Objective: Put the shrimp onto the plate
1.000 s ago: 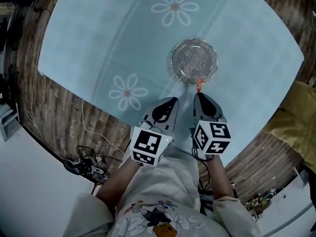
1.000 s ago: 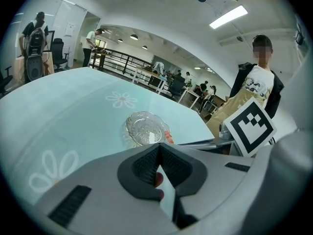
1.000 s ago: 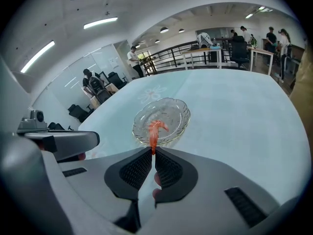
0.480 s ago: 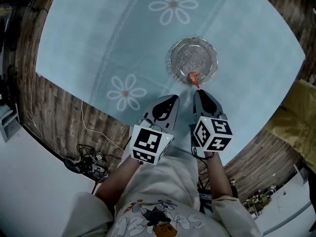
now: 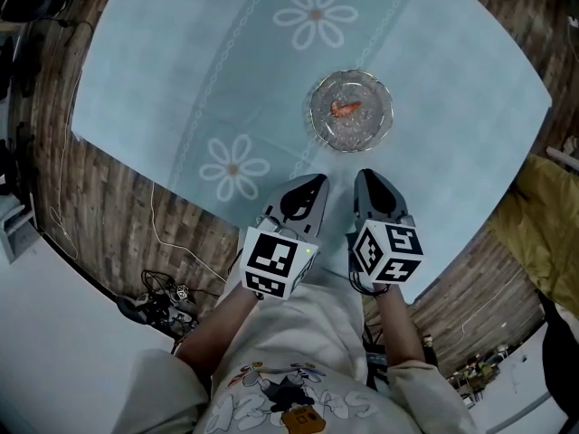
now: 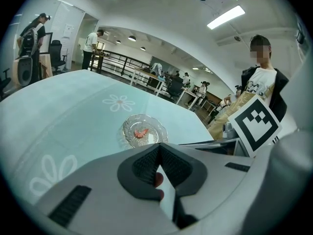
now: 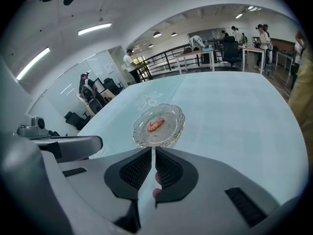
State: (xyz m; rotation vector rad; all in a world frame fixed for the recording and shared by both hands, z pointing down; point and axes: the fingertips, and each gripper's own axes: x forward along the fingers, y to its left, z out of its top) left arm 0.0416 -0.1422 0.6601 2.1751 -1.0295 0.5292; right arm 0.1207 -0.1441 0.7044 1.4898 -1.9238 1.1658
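Right claw [image 7: 152, 150] jaws pressed together, nothing between them. Left claw [image 6: 159, 146] same, empty. You hold both near table [image 5: 181, 61] edge, just short of plate [image 5: 366, 139]. Shrimp [image 5: 345, 108] lies in plate, apart from both claws. Task looks done: 0 steps left.

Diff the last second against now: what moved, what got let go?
The shrimp went from the right gripper tips at the plate's near rim, away from the person, and now lies loose in the middle of the plate. The right gripper has let it go: its jaws are nearly together with nothing between them. The plate, the left gripper and the tablecloth are unchanged.
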